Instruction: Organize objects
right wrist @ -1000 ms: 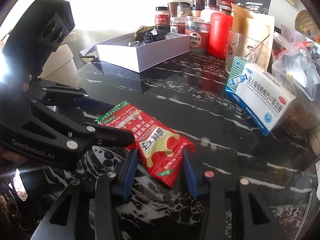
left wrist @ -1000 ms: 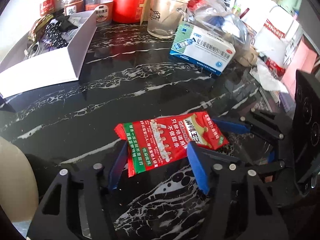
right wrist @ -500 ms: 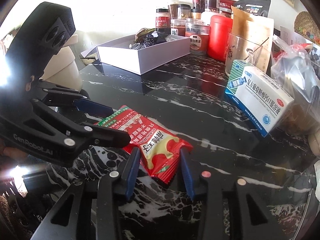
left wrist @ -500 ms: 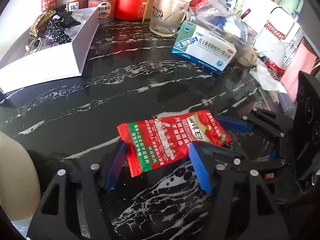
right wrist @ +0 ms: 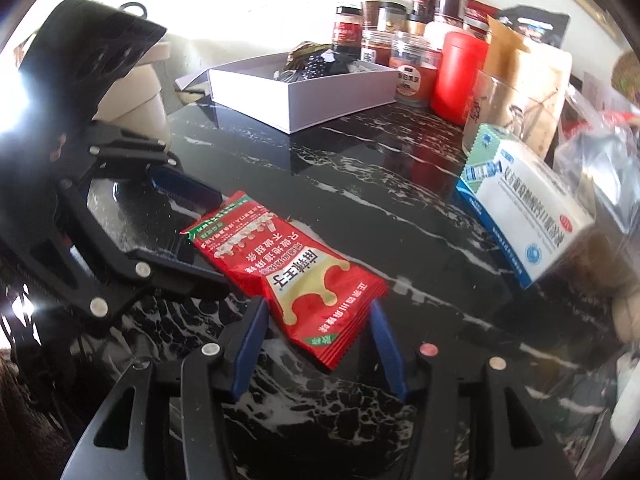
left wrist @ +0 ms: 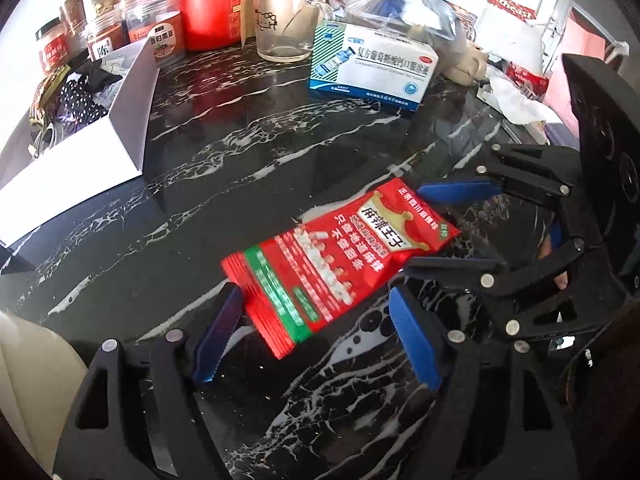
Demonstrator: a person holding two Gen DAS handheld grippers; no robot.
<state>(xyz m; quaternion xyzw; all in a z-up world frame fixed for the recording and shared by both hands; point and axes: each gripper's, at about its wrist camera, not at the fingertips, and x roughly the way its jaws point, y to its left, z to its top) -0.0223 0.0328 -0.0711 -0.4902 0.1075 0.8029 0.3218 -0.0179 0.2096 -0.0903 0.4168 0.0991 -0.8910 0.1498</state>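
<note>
At nine o'clock sat the white box [left wrist: 120, 120], open and part-filled, likely where loose things belong. At the centre the red packet [left wrist: 340, 264] lay flat on the black table [left wrist: 240, 168]. The left gripper [left wrist: 312, 328] straddled its green end at six o'clock, jaws just opened and clear of it. At three o'clock the right gripper [left wrist: 436, 228] flanked the other end, jaws also just widened, gripping nothing. Both seemed to have let it go.

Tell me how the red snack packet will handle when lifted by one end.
The red snack packet looks thin and lies flat on the marble table, so it probably sags. Its glossy film may slip. It is likely light, so a pinch on the crimped edge should do.
</note>
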